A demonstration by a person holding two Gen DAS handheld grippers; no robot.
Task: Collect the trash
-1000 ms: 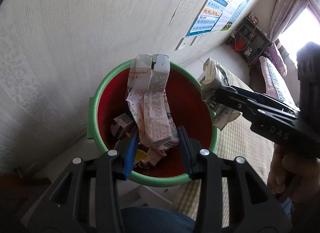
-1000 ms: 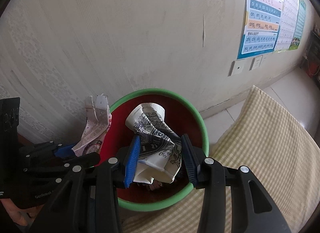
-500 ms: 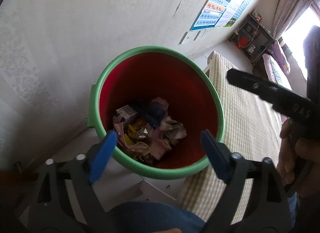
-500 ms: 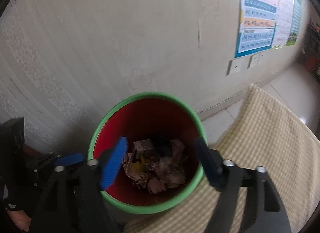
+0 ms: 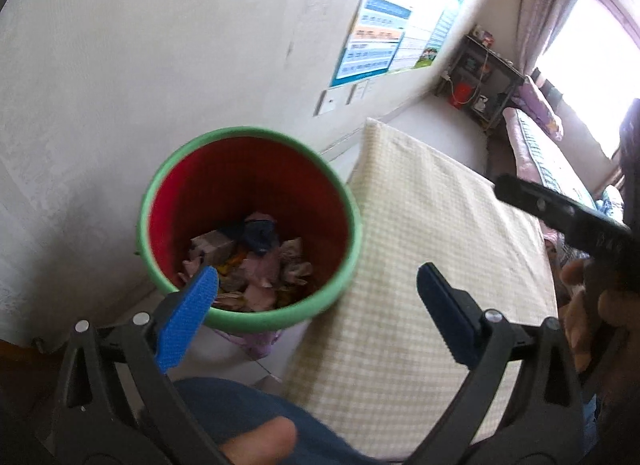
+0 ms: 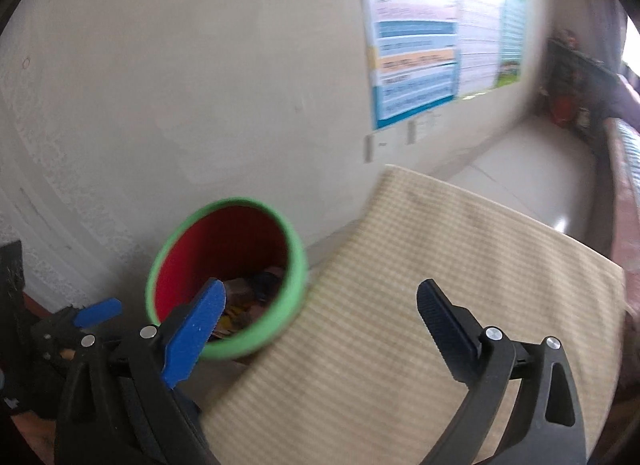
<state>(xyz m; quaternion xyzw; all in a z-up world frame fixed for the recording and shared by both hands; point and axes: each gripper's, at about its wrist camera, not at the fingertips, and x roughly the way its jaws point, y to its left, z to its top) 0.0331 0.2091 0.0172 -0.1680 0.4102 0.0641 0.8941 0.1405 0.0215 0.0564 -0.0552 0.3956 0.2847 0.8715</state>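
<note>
Both sets of jaws stand wide with nothing between them: the left gripper gapes over the near rim of the bin, and the right gripper gapes half over the bin and half over the checked cloth. Both have just been opening, and no pad touches anything. Beyond the blue pads sits the red bucket with the green rim, standing against the pale wall, and down in its bottom lies the crumpled trash, a heap of paper, carton scraps and something dark blue. Just beside the bucket runs the yellow checked cloth over what looks like a bed or mattress, and no litter shows on it in either view. So the drop-off step reads as done, and the pull-away is in hand. The next move, as I judge it, calls for swinging both grippers off the bucket to hunt for more litter, jaws kept wide for the next pick-up; where that litter lies the views do not show. Against a second ago: then the left jaws pinched a pink printed carton and the right jaws a crushed patterned paper cup above the bucket; now both pieces are gone from the jaws, and the bucket sits smaller and further left in each view.
</note>
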